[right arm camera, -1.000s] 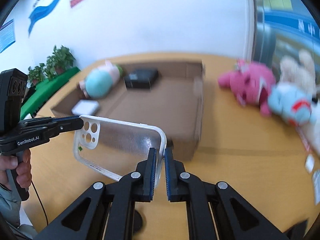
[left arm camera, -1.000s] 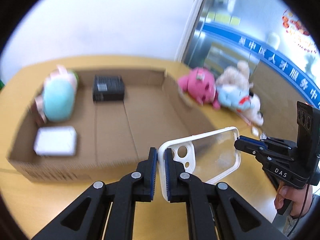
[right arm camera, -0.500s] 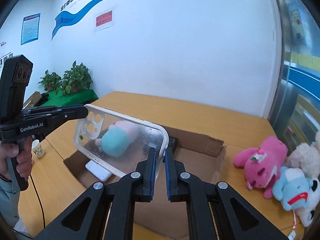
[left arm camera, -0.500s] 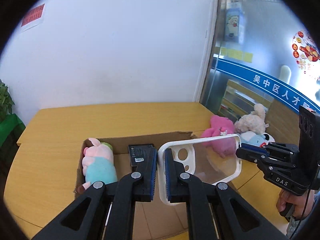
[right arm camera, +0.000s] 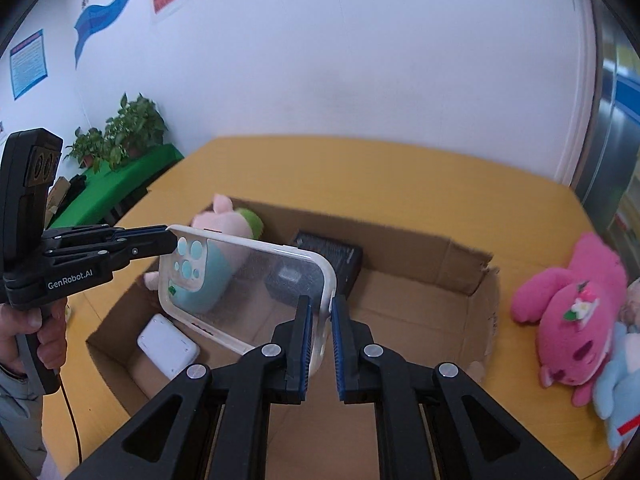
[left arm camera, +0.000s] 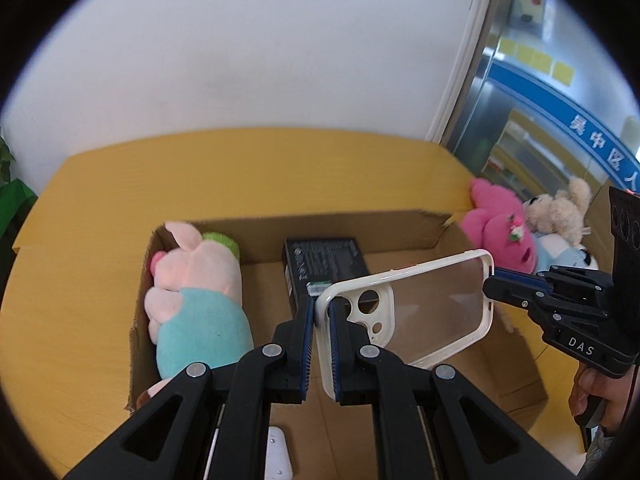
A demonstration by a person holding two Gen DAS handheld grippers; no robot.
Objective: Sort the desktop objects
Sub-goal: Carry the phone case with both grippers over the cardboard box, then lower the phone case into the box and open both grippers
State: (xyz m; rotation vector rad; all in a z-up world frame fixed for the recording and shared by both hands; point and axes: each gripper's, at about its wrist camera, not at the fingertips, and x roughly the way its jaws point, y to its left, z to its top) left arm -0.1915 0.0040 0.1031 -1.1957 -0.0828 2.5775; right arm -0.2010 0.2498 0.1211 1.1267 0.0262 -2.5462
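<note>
A clear phone case (left arm camera: pixel 432 312) with a white rim hangs over the open cardboard box (left arm camera: pixel 360 232), held at both ends. My left gripper (left arm camera: pixel 320 304) is shut on the camera-hole end; from the right wrist it shows at the case's left corner (right arm camera: pixel 170 238). My right gripper (right arm camera: pixel 322 304) clamps the other end of the case (right arm camera: pixel 248 280), and its jaws are starting to open with the rim still between the pads. From the left wrist its tip (left arm camera: pixel 488 282) touches the case's right edge.
Inside the box (right arm camera: pixel 400 256) lie a pink-and-teal pig plush (left arm camera: pixel 196 288), a black box (left arm camera: pixel 324 264) and a white flat device (right arm camera: pixel 168 346). A pink plush (right arm camera: pixel 572 304), a beige plush (left arm camera: pixel 560 208) and a blue plush (right arm camera: pixel 624 380) lie on the yellow table right of the box. Potted plants (right arm camera: pixel 120 136) stand at far left.
Both grippers carried the case from in front of the box to above its inside. The right gripper's pads stand slightly wider apart than before.
</note>
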